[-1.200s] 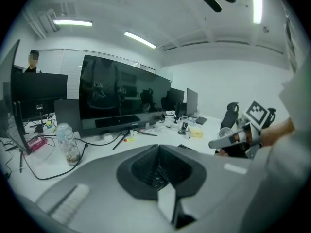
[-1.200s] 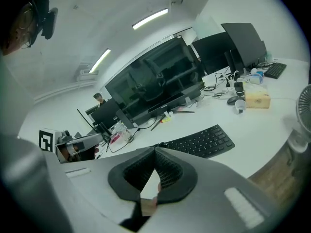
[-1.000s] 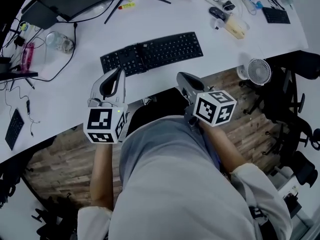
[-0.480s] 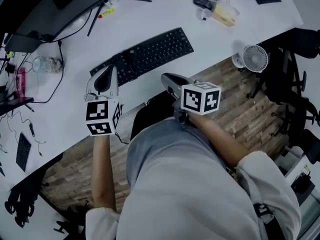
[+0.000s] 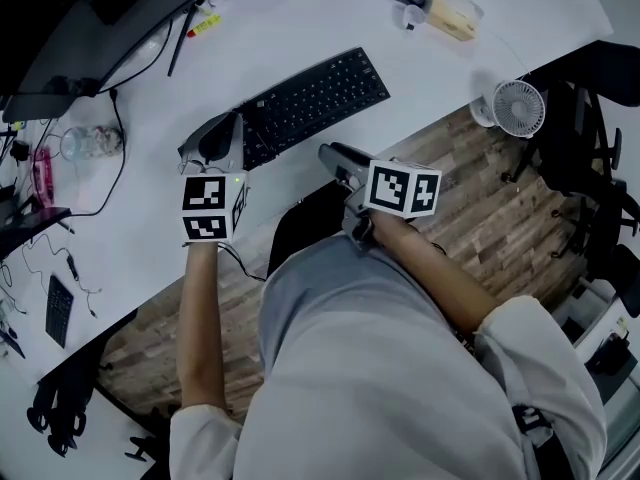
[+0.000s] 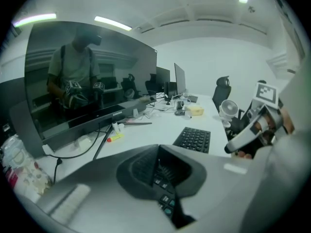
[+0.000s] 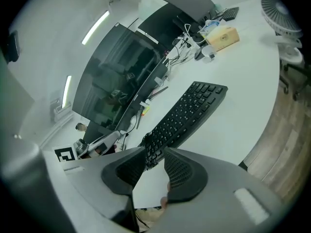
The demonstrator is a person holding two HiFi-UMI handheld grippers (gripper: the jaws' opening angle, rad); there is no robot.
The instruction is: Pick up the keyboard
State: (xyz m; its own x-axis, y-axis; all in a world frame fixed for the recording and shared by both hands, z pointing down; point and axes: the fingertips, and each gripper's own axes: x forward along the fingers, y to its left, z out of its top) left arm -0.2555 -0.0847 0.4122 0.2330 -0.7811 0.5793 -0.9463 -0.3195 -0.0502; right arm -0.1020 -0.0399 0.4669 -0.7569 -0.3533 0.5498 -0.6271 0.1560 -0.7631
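Right gripper point(image 7: 154, 155): jaws partway apart and have just been opening. Nothing sits between the pads. Only the white desk point(image 7: 243, 106) shows in the gap, and one end of the flat black keyboard point(image 7: 189, 110) lies just past the tips.

Left gripper point(image 6: 158, 149): tips look closed together and clamp nothing. Keys show through the hollow behind the tips, so it hangs right over the keyboard's left end. Whether it touches there can't be told.

The keyboard lies flat on the desk, running roughly along the front edge and near it, in front of the dark curved monitor point(image 5: 100, 8). In the head view the right gripper sits at the front edge, just off the keyboard's near long side, right of middle. A small white desk fan point(image 5: 517, 108) stands at the front edge further right, well apart and out of the way.

Status, as a judgement: approach only. The keyboard is not gripped and not lifted. Left to do: the left jaws must open, both grippers must get onto the keyboard's edges and close, then lift it level. Risk: a one-sided grip would tilt it.
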